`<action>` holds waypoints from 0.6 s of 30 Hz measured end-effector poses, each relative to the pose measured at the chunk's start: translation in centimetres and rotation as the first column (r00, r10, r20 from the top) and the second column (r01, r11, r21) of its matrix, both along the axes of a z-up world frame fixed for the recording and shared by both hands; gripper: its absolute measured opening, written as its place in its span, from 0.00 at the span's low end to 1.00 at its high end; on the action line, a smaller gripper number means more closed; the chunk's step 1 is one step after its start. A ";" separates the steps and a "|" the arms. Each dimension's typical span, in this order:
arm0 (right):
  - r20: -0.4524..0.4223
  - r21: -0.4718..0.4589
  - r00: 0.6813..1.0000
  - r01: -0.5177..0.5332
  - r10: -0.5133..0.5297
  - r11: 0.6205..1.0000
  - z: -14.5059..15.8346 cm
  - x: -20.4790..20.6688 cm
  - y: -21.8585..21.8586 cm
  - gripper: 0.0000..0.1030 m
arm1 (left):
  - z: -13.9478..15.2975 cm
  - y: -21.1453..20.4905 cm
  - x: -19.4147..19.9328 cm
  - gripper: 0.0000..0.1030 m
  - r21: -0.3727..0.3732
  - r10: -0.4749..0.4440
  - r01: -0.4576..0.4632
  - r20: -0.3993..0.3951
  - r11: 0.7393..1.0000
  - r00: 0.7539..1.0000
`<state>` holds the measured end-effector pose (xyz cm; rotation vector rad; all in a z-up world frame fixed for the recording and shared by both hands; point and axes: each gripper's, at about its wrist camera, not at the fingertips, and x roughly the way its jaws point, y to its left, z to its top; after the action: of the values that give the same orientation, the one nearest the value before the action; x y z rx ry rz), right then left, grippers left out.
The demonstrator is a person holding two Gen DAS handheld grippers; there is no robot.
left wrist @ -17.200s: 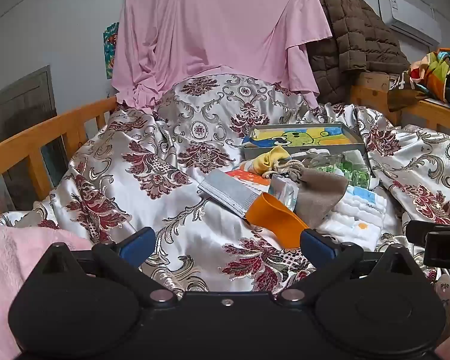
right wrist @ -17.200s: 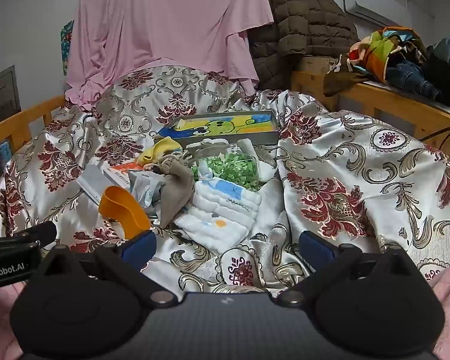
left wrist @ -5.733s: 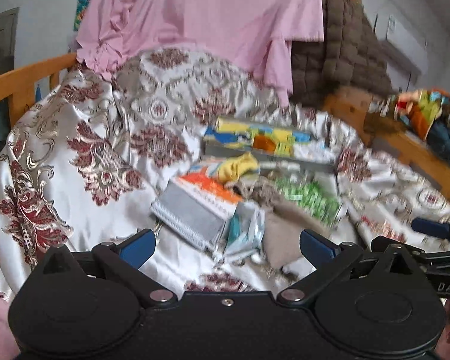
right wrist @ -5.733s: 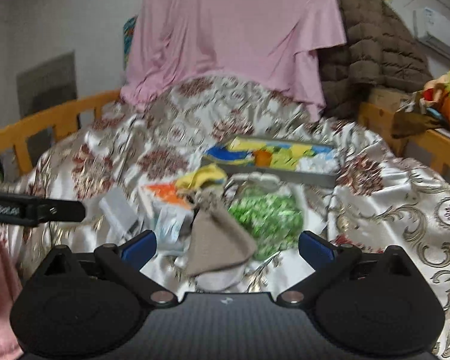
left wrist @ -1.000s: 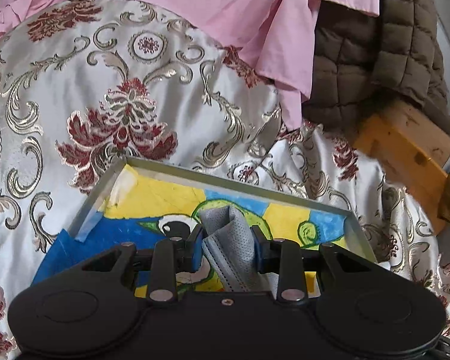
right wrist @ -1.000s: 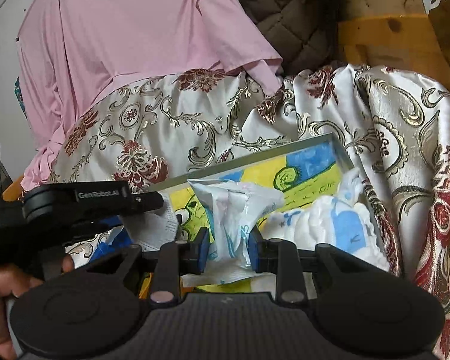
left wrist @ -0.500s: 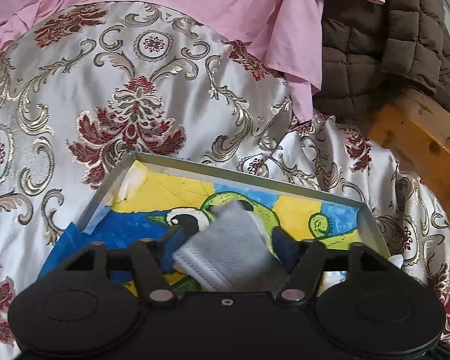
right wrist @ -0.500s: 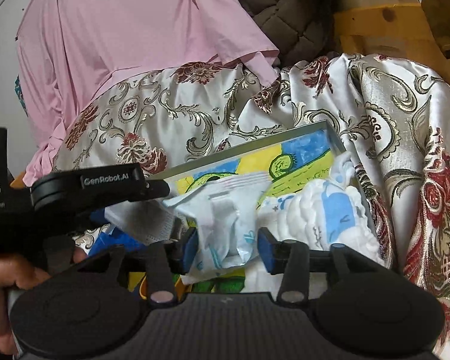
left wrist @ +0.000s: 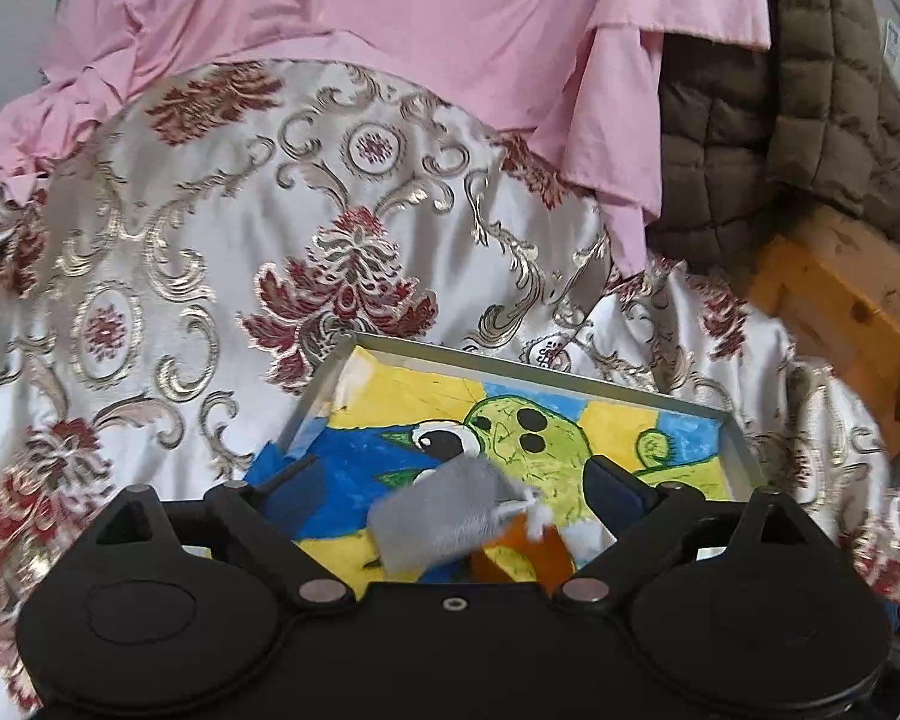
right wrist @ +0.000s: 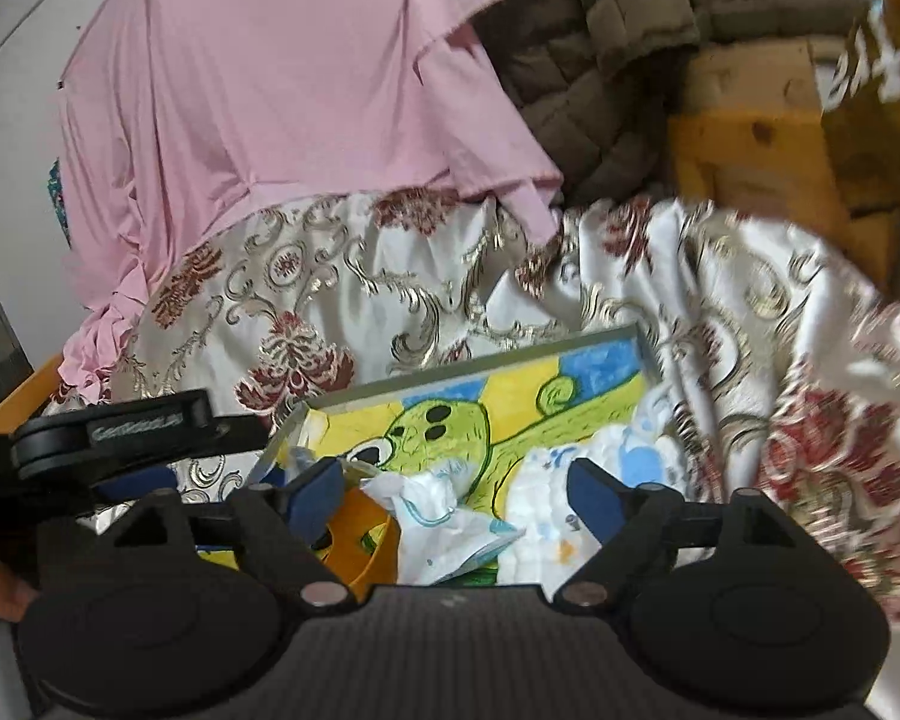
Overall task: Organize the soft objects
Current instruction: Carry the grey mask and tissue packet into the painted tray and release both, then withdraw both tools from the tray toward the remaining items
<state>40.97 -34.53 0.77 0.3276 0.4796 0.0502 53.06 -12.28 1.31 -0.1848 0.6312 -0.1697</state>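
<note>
Two claws are opening over the tray (left wrist: pixel 582 381): the left claw (left wrist: pixel 450 489) is letting the grey mask (left wrist: pixel 444 516) drop free at 6 o'clock, the right claw (right wrist: pixel 453 495) freeing the white packet (right wrist: pixel 444 525) beside the diaper (right wrist: pixel 618 468).

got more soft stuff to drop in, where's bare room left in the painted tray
The far half of the tray is bare: the painted floor behind the grey mask, up to the far rim. The near side is crowded: orange cup, crinkled white packet, and folded white cloth against the right wall.
</note>
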 end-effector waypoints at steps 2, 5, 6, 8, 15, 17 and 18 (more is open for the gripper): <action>0.016 -0.001 1.000 0.003 -0.003 1.000 1.1 -1.4 0.0 0.86 | 0.5 0.7 -1.7 0.92 -0.005 -0.003 0.003 -0.002 1.000 1.000; 0.048 -0.012 0.999 0.010 -0.010 1.000 2.9 -3.8 0.2 0.89 | 1.6 1.8 -4.8 0.92 -0.008 -0.017 0.017 0.020 1.000 1.000; 0.064 -0.015 0.998 0.016 -0.015 1.000 3.5 -4.8 0.3 0.91 | 2.0 2.1 -5.8 0.92 -0.008 -0.021 0.021 0.029 1.000 0.999; 0.088 -0.026 0.996 0.021 -0.018 0.999 4.6 -6.4 0.6 0.93 | 2.9 2.6 -8.0 0.94 -0.012 -0.032 0.033 0.048 0.999 0.998; 0.152 -0.042 0.988 0.035 -0.028 0.999 7.1 -13.0 1.7 0.98 | 6.1 4.6 -15.6 0.95 -0.031 -0.043 0.047 0.099 0.998 0.994; 0.163 -0.047 0.986 0.035 -0.027 0.998 7.3 -14.8 2.1 0.99 | 6.8 5.1 -17.6 0.96 -0.035 -0.043 0.047 0.111 0.998 0.993; 0.168 -0.047 0.985 0.033 -0.025 0.998 7.4 -15.8 2.3 0.99 | 7.1 5.3 -18.8 0.96 -0.033 -0.044 0.048 0.120 0.998 0.992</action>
<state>25.17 -32.18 8.12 0.2791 0.3088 0.0368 34.31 -6.96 8.45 -0.1930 0.5136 -0.2351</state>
